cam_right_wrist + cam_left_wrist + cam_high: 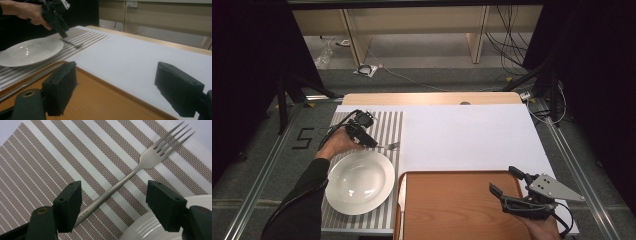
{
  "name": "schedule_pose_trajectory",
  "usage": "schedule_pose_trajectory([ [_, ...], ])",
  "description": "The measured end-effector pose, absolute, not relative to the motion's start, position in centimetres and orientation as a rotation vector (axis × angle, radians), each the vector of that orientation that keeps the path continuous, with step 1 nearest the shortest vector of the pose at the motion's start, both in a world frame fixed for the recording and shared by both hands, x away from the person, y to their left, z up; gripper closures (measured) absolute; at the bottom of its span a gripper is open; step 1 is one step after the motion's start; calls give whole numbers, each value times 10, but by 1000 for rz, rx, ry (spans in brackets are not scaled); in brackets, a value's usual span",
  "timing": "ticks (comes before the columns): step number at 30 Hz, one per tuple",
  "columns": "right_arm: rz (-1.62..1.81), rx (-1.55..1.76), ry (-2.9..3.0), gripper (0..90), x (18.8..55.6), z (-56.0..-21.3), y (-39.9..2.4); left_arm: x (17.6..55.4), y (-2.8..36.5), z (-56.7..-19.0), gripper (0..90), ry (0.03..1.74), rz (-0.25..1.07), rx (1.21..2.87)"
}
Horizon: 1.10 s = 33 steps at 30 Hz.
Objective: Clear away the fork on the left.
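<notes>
A silver fork [130,176] lies on the striped placemat [50,165], tines pointing away from my left gripper [113,186]. Its handle runs between the open jaws, close to the left one, and the pads do not press on it. From above, the left gripper [371,141] sits tilted down over the fork [391,146], just beyond the white plate [359,182]. My right gripper [504,179] stands open above the wooden tray [452,210] with nothing between its fingers. In the right gripper view the jaws [117,67] frame the tray's edge.
A knife [401,200] lies along the tray's left edge beside the plate. A white cover [462,135] spreads over the table beyond the tray. The placemat [389,122] reaches the table's left side. Cables and stand legs sit on the floor behind.
</notes>
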State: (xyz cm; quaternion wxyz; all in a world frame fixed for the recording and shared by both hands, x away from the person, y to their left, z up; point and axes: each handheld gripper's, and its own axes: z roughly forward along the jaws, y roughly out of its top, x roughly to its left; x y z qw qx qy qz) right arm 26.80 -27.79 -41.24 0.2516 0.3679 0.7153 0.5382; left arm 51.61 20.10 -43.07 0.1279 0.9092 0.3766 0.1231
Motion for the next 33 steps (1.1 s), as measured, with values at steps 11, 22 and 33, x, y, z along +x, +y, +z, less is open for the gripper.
schedule_pose_trajectory([
  [11, 1460, 1000, 1949, 187, 268, -412, -278, 526, 198, -439, 368, 1058, 341, 2720],
  [22, 1460, 1002, 1950, 187, 268, -413, -278, 534, 200, -451, 477, 1019, 288, 2778],
  [33, 1462, 1003, 1949, 189, 268, -412, -279, 538, 192, -456, 559, 973, 247, 2844],
])
